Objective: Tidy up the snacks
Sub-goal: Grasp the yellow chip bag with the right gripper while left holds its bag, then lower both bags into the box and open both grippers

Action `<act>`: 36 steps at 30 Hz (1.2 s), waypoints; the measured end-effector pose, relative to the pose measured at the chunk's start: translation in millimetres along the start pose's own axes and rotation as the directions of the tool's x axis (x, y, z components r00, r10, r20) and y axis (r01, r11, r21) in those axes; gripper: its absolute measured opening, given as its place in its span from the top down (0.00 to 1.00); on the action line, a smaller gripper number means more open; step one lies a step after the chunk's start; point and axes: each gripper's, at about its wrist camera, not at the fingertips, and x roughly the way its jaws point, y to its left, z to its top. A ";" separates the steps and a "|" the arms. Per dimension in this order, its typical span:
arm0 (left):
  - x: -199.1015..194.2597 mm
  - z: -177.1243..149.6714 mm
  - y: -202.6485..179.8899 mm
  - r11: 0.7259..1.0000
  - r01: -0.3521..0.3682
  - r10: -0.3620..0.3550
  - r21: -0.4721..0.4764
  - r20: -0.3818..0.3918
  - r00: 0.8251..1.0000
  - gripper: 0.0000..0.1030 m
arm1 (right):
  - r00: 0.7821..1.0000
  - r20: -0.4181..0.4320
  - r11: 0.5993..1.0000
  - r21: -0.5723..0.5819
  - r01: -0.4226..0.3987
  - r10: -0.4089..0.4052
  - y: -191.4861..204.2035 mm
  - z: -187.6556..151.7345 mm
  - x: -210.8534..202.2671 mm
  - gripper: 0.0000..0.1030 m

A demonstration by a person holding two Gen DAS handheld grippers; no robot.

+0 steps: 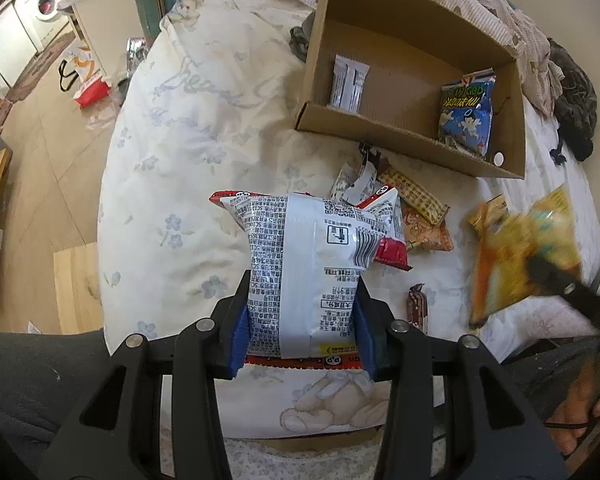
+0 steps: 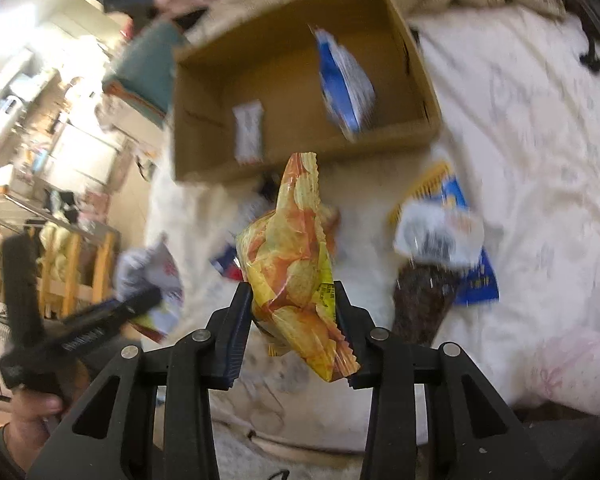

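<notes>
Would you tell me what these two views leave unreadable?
- Right wrist: loose packets on the bed, motion-blurred; kinds unclear.
- Left wrist: yellow chip bag smeared by motion.
- Left wrist: white-backed snack bag shows only its back.
- Both: cardboard box near wall hides the floor behind it.

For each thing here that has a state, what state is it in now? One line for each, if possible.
Cardboard box: open, lying on the bed.
Blue snack bag: inside the box.
White packets: inside the box.
White snack bag: held by the left gripper.
Yellow chip bag: held by the right gripper.
Other snacks: loose on the bed.
</notes>
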 end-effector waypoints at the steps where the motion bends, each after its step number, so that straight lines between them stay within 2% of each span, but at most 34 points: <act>1: -1.6 0.3 -0.2 1.000 -0.003 0.003 0.002 0.008 1.000 0.62 | 1.000 0.025 1.000 0.000 -0.009 0.009 1.0 3.2 -2.3 0.62; 6: -6.5 0.5 0.3 0.999 -0.030 0.029 0.012 0.041 0.999 0.62 | 0.993 0.120 1.000 0.015 0.001 -0.003 2.3 26.8 -9.5 0.65; 12: -14.1 12.1 2.5 1.000 -0.031 0.030 0.002 0.072 0.997 0.61 | 0.971 0.216 0.995 0.007 0.102 -0.101 -0.7 69.7 -13.0 0.67; 16: -17.8 28.0 -1.5 1.000 -0.012 0.012 0.003 0.069 0.998 0.61 | 0.970 0.209 0.992 0.009 0.125 -0.124 -8.2 97.1 2.2 0.68; 20: -24.2 49.2 -11.8 0.999 -0.018 0.015 0.031 0.097 0.995 0.62 | 0.969 0.182 0.985 -0.012 0.171 -0.166 -10.4 112.1 21.6 0.69; 21: -24.7 56.5 -16.1 0.999 -0.023 0.018 0.047 0.105 0.994 0.61 | 0.962 0.181 0.977 -0.021 0.211 -0.204 -11.4 112.8 24.2 0.69; 22: -24.9 60.8 -17.9 0.998 -0.026 0.020 0.055 0.110 0.994 0.61 | 0.944 0.187 0.959 -0.033 0.283 -0.272 -12.6 114.6 26.8 0.69; 24: -23.8 72.3 -23.1 0.997 -0.036 0.027 0.075 0.117 0.993 0.61 | 0.910 0.201 0.925 -0.039 0.377 -0.362 -15.6 115.4 26.5 0.69; 25: -22.9 78.4 -25.9 0.996 -0.041 0.031 0.084 0.121 0.992 0.61 | 0.906 0.208 0.924 -0.023 0.382 -0.370 -19.8 116.7 23.7 0.69; 27: -19.9 91.8 -31.8 0.994 -0.049 0.036 0.102 0.126 0.991 0.62 | 0.931 0.191 0.949 0.006 0.314 -0.310 -27.0 120.5 21.3 0.70; 29: -15.6 107.0 -38.9 0.992 -0.046 0.031 0.118 0.129 0.991 0.61 | 0.930 0.193 0.948 0.003 0.319 -0.314 -26.1 120.4 20.8 0.70; 36: 0.8 142.4 -60.8 0.980 -0.090 0.056 0.176 0.191 0.980 0.62 | 0.967 0.171 0.982 0.041 0.182 -0.187 -24.4 125.5 25.7 0.71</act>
